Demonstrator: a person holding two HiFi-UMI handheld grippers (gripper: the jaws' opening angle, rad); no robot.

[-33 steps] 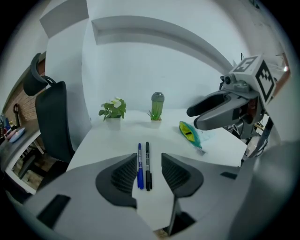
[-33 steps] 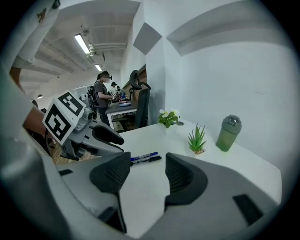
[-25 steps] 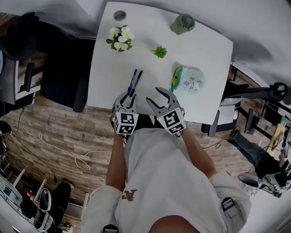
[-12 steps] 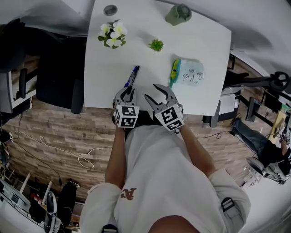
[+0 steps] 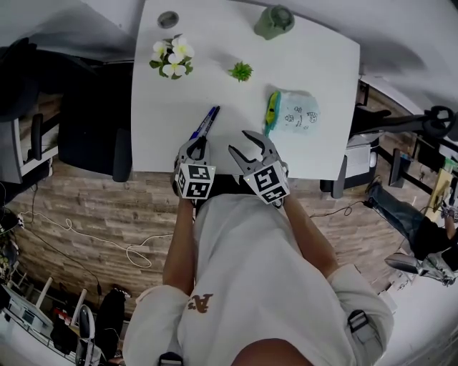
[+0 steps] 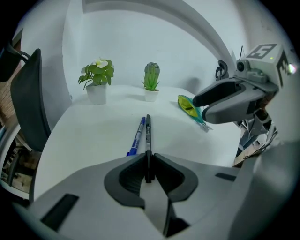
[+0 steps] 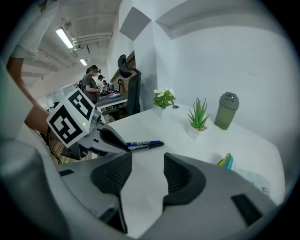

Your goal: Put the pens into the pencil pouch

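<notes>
Two pens lie side by side on the white table (image 5: 315,64), a blue pen (image 6: 137,136) and a black pen (image 6: 148,133). My left gripper (image 6: 148,164) has just closed, and its pads now pinch the near end of the black pen. From the head view it (image 5: 197,145) sits at the table's front edge, with the blue pen (image 5: 205,121) reaching out beyond it. The pale pencil pouch (image 5: 295,114) with its green-yellow edge lies to the right. Near the front edge between pens and pouch, my right gripper (image 5: 251,147) stands open and empty.
At the back of the table stand a white flower pot (image 5: 170,58), a small green plant (image 5: 241,71), a green bottle (image 5: 273,21) and a round grey disc (image 5: 169,19). A black chair (image 5: 89,118) sits left of the table.
The left gripper has sunk onto the pens' near ends and its jaws have closed on the black pen. The right gripper has stayed in place, open.
</notes>
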